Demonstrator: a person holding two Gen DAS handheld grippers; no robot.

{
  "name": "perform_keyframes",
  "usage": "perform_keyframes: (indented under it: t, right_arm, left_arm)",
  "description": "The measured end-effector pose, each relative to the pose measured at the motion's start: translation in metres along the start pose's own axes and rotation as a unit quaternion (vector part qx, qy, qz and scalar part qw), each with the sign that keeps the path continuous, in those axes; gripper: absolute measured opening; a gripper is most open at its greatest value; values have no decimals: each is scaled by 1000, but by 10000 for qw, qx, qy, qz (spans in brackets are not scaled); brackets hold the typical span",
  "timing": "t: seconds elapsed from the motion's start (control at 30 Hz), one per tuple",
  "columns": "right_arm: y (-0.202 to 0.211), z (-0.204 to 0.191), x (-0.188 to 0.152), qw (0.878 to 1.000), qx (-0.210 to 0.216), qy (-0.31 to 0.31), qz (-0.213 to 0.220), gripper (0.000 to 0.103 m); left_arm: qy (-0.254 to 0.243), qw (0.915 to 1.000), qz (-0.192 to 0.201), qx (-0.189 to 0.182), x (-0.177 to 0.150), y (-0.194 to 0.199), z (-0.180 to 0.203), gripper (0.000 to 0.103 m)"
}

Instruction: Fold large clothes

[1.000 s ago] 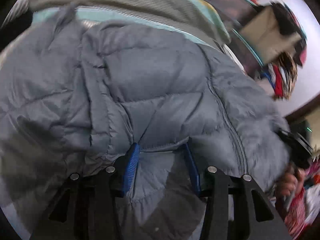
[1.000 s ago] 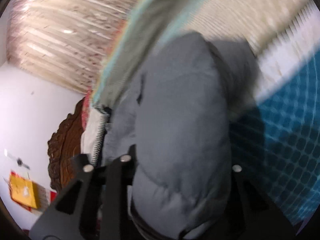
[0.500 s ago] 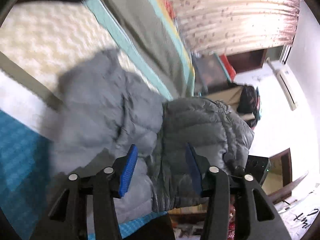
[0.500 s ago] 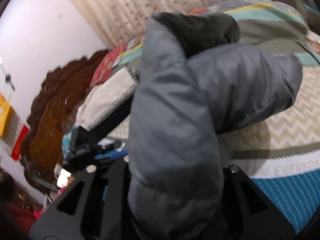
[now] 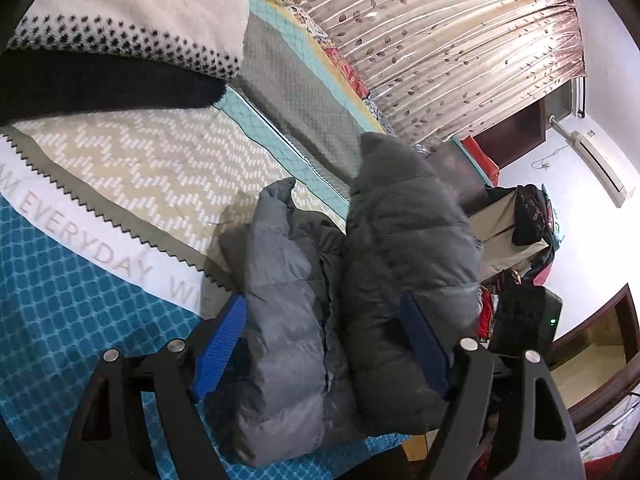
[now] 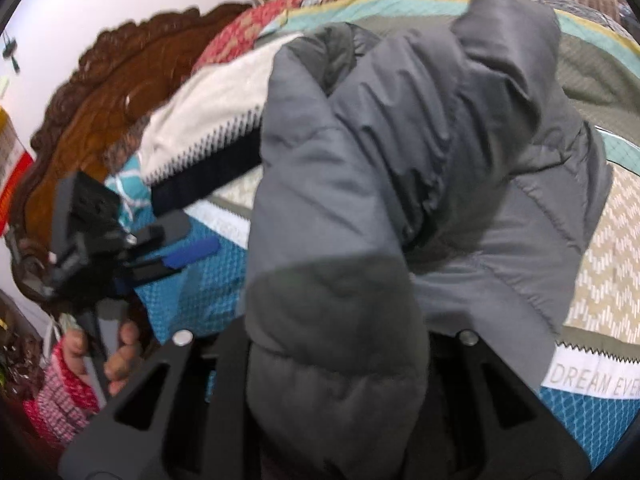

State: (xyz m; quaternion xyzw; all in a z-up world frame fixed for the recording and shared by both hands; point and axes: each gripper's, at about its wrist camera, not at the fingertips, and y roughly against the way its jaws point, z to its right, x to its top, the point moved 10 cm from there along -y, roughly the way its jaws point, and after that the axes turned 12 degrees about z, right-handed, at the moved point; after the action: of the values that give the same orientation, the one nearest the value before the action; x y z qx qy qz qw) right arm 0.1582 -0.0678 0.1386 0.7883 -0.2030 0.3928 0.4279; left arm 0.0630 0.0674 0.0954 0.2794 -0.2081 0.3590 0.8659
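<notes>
I see one grey puffer jacket (image 5: 360,280) bunched on the bed (image 5: 120,288). My left claw (image 5: 324,344) has just been spreading, jacket between its two pads; my right claw (image 6: 340,360) clenches it.

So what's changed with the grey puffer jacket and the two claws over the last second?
The left claw has just been opening: a second ago its blue pads pinched a fold of the grey puffer jacket; now they stand wide, with the jacket bundled loosely between them. The jacket went from spread out to gathered above the bedspread. The right claw stays clamped on the jacket.
</notes>
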Motion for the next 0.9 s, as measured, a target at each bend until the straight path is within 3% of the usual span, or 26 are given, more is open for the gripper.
perform_keyframes:
  t: [0.1,0.17,0.23,0.3,0.47,0.63,0.77,0.9]
  right_arm:
    - [-15,-6,-8,9997,-64,173,-172,25]
    - [-26,-8,-17,9990,-34,239,-368,39]
    - [-36,-18,-24,9977,116,412,-516,64]
    - [-37,-27,-26,9964,128,685,-476,70]
    - [7,-39,-14,9950,483,846,218,79]
    - [71,-29,-10,9900,891,694,843,79]
    - [115,-17,-10,9839,1277,521,1133,79]
    - [122,-8,-11,9806,1510,261,1223,79]
  left_arm:
    - [37,10000,42,57,0,4,-10,81]
    - [86,9999,57,110,0,5,-17,81]
    - [112,9998,80,169,2,7,-22,81]
    - [147,9996,116,201,5,11,-24,81]
    - [185,9996,155,139,18,15,-16,81]
    - [110,9995,-3,-307,26,4,26,81]
    - [-308,9964,-181,-766,23,-7,79,82]
    - [-950,9926,-433,-625,13,-28,103,82]
